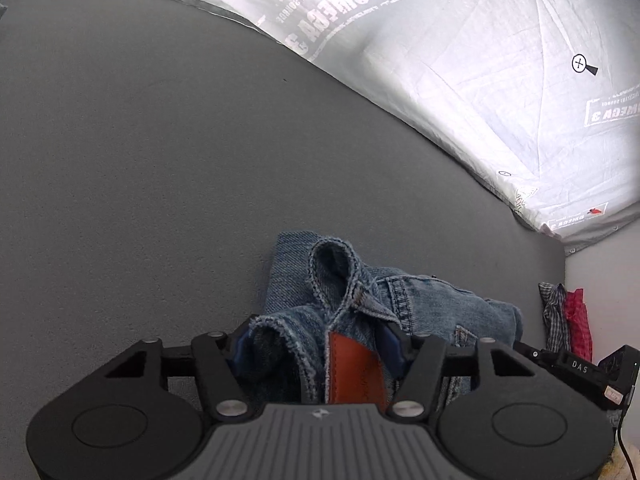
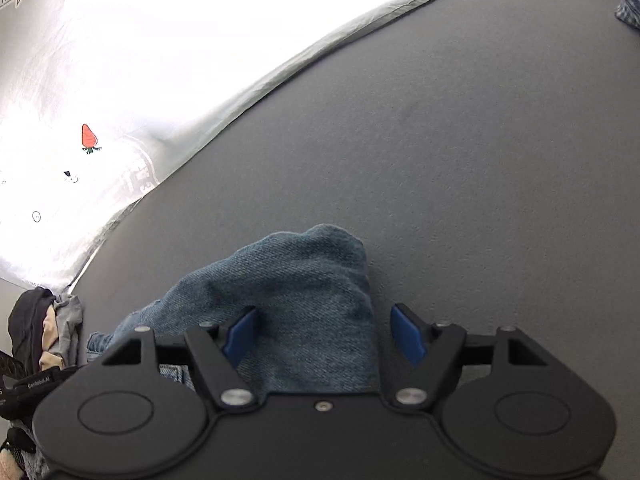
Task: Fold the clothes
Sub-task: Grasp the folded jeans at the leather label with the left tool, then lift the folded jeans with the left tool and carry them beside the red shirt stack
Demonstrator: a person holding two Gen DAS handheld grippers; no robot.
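- Here, nearest the lens, the left gripper (image 1: 316, 344) straddles the waistband of the denim garment (image 1: 400, 300), its blue pads pressing into bunched cloth on either side of the rust-brown leather patch (image 1: 354, 372); it looks clenched on that fold, probably to hold one end for folding.
- The right gripper (image 2: 324, 336) has a smooth hump of the same denim between its jaws; the left pad touches the cloth while the right pad stands clear, so its tongs are not yet clamped.
- The denim is thick twill, faded blue, with frayed hems and heavy stitched seams, and it lies crumpled on the grey table (image 1: 140, 140), which looks matte and finely grained.
- Beside the denim, at the table's edge, lies a heap of checked and red cloth (image 1: 568, 316); a dark and grey pile (image 2: 44, 328) sits on the other side.
- Farthest, a crinkled silvery sheet (image 1: 460, 60) printed with carrots hangs as a backdrop.
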